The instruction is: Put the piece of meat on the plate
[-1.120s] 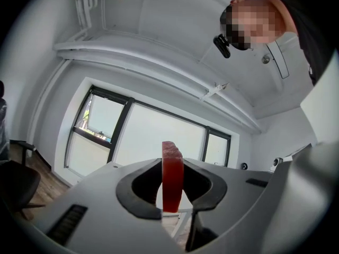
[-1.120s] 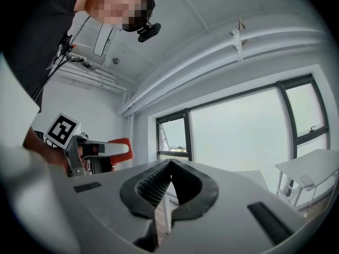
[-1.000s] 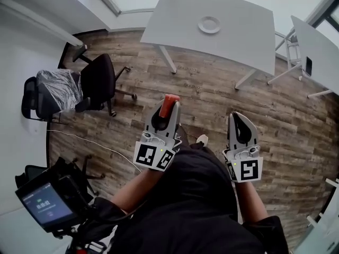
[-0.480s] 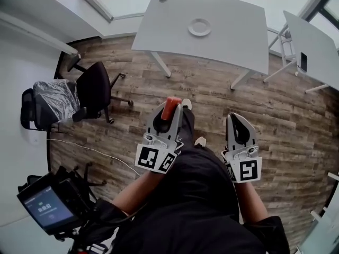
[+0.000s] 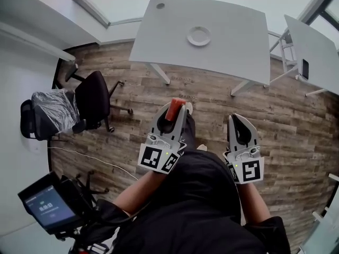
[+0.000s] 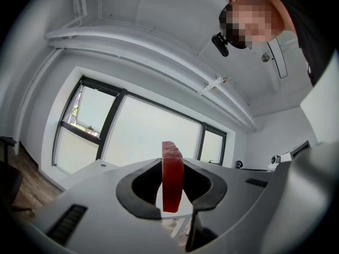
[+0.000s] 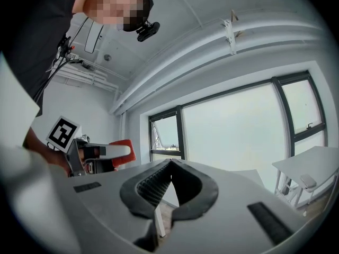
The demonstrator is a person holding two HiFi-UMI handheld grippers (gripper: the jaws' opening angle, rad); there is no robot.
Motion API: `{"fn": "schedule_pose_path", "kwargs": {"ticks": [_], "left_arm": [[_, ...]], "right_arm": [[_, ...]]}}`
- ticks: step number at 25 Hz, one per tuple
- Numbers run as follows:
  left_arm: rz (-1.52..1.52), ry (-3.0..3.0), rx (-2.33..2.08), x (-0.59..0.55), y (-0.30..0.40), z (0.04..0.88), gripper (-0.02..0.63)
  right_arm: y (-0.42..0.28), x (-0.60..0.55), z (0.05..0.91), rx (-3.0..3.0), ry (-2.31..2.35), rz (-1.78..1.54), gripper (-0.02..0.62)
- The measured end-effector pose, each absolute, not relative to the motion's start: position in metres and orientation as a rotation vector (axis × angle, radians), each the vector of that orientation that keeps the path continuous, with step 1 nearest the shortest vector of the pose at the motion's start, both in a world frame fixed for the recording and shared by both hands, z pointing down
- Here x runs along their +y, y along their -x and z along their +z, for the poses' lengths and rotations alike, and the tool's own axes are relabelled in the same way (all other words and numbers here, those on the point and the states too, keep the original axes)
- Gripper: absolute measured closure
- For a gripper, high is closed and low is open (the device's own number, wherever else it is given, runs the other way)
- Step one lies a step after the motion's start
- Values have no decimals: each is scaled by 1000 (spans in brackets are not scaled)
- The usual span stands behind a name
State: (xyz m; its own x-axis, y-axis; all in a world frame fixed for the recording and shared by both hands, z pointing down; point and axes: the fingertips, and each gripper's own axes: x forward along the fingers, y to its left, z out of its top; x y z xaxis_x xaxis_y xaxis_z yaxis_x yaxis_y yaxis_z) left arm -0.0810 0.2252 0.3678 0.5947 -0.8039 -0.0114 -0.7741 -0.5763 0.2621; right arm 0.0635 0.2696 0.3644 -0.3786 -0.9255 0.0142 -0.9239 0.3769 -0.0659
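Note:
A red slab of meat (image 5: 174, 109) stands upright between the jaws of my left gripper (image 5: 175, 111), which is shut on it; in the left gripper view the meat (image 6: 172, 175) sticks up above the jaw tips. To its right my right gripper (image 5: 237, 118) is shut with nothing between its fingers, the tips meeting (image 7: 170, 165). Both are held level over the wooden floor, well short of the table. The white plate (image 5: 199, 36) sits on the grey table (image 5: 159, 41) ahead. From the right gripper view the meat (image 7: 125, 146) shows at the left.
A black office chair (image 5: 95, 97) and a plastic-wrapped chair (image 5: 50, 107) stand at the left. A second white table (image 5: 318, 52) stands at the right with a dark phone (image 5: 304, 68) on it. A device with a lit screen (image 5: 45, 205) is at the lower left. Large windows lie ahead.
Both grippers have moved forward with the person toward the table, which now looks nearer and larger. The left gripper still holds the meat; the right stays shut.

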Motion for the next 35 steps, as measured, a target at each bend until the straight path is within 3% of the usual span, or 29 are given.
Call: {"fn": "schedule_pose_path", "kwargs": {"ticks": [24,35], "left_arm": [[-196,-2623,-1207,-26,117,351,515],[-179,-2682,-1216,-64,115,340,515]], "right_arm": [[-10,-1,347,2606,1730,-194,590],[-21,-32,345,2585,1741,-153,591]]}}
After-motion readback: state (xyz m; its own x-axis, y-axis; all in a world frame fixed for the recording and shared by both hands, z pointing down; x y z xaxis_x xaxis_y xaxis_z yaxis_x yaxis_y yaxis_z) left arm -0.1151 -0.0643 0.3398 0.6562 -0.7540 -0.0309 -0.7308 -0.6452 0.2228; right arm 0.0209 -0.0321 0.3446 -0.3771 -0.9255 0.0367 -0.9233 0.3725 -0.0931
